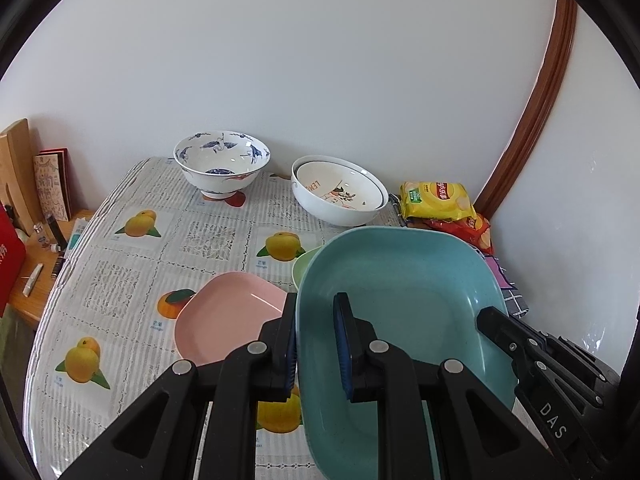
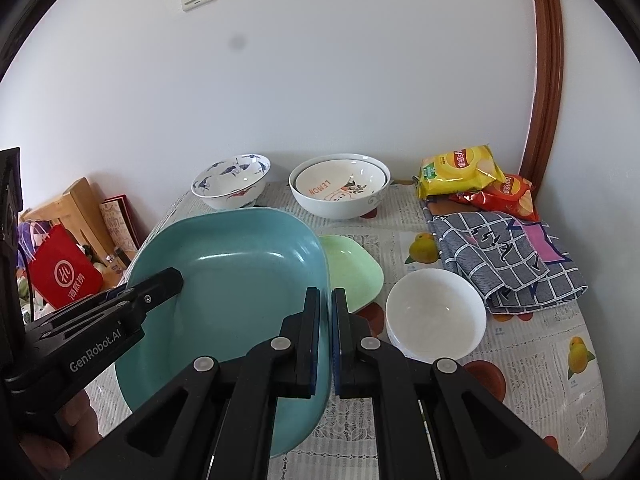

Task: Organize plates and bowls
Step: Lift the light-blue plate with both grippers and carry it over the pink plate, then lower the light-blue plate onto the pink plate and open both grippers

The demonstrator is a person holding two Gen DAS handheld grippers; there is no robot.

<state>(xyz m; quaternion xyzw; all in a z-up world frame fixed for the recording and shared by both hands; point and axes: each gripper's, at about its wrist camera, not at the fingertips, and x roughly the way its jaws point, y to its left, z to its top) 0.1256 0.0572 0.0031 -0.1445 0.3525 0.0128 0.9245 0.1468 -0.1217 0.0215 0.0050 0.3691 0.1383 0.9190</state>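
Note:
A large teal plate [image 1: 400, 280] [image 2: 240, 280] hangs tilted above the table, held by both grippers. My left gripper [image 1: 318, 344] is shut on its left rim, one pad inside the dish and one outside. My right gripper [image 2: 326, 336] is shut on the right rim. Each gripper also shows in the other's view, the right gripper [image 1: 486, 318] and the left gripper [image 2: 176, 278]. On the table lie a pink plate [image 1: 228, 316] and a green plate [image 2: 352, 272], the latter partly hidden behind the teal one. A white bowl [image 2: 436, 316] sits right of it.
At the back by the wall stand a blue-and-white crane bowl [image 1: 222, 168] [image 2: 232, 182] and stacked lemon bowls [image 1: 340, 192] [image 2: 340, 188]. Chip bags [image 2: 460, 172] and a checked cloth [image 2: 508, 260] fill the right corner. A red bag [image 2: 64, 276] and wooden boards stand left of the table.

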